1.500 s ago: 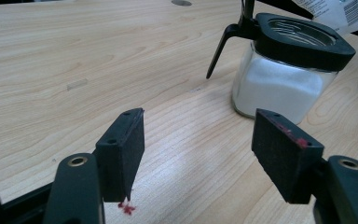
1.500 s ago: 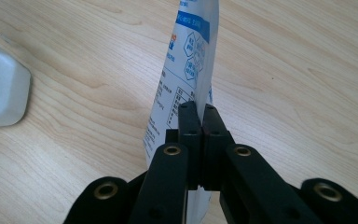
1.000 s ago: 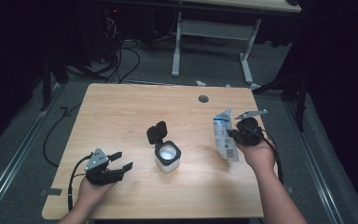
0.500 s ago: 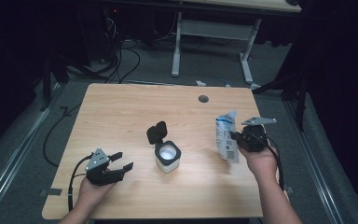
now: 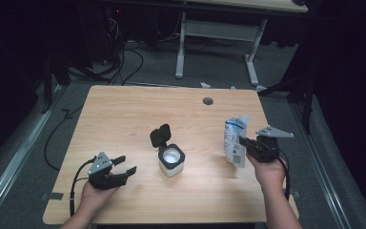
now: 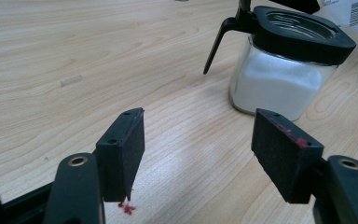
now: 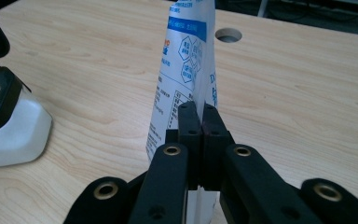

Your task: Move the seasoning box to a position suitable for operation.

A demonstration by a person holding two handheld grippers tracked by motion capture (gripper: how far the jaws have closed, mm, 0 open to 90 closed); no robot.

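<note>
A square glass jar (image 5: 171,161) of white powder stands mid-table with its black flip lid (image 5: 160,135) raised; it also shows as the jar (image 6: 279,79) and the jar (image 7: 7,126). My right gripper (image 5: 246,144) is shut on a white and blue pouch (image 5: 234,140), held upright near the table's right edge. Its jaws pinch the pouch (image 7: 184,70) at one thin edge, with the right gripper (image 7: 200,116) closed tight. My left gripper (image 5: 127,164) rests low at the front left, open and with nothing between its fingers; the jar stands a little ahead of the left gripper (image 6: 200,154).
A round cable hole (image 5: 208,101) lies near the table's far edge. The wooden tabletop (image 5: 124,114) has bare room at the left and back. Cables and a second desk's legs (image 5: 181,43) stand on the dark floor beyond.
My right hand has carried the pouch a little toward the table's front and slightly down. The left gripper and the jar have kept their places.
</note>
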